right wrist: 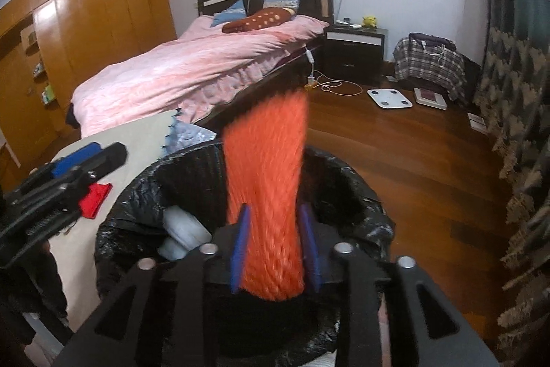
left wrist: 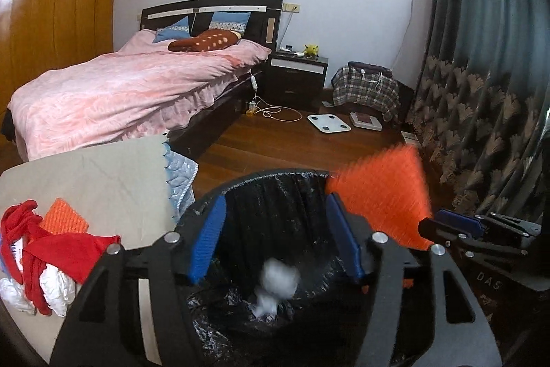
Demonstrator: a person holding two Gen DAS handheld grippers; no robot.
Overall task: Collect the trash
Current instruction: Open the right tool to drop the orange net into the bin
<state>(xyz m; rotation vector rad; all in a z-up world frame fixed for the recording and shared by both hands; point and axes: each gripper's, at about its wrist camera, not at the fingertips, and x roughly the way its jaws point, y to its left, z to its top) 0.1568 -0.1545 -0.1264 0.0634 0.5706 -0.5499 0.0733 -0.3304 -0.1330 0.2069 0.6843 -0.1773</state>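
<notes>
A bin lined with a black bag (left wrist: 275, 175) stands right under both grippers. My left gripper (left wrist: 275, 198) is open over its mouth. A blurred white paper wad (left wrist: 278, 277) is below the blue pads, inside the bag, touching neither pad. An orange foam net (right wrist: 264, 167) stands up between the pads of my right gripper (right wrist: 275, 208) above the bin (right wrist: 361, 191). The net is streaked with blur while the fingers are sharp, and the pads stand apart beside it. The left wrist view shows the net (left wrist: 381, 191) at the right, beside the right gripper (left wrist: 447, 219). White trash (right wrist: 185, 226) lies in the bag.
To the left is a table with a beige cloth (left wrist: 103, 174), bearing a red cloth (left wrist: 51, 243), another orange net (left wrist: 65, 215) and white wrappers (left wrist: 55, 291). A pink bed (left wrist: 120, 85) lies behind. A patterned curtain (left wrist: 481, 92) hangs on the right. Scales (left wrist: 328, 122) lie on the wooden floor.
</notes>
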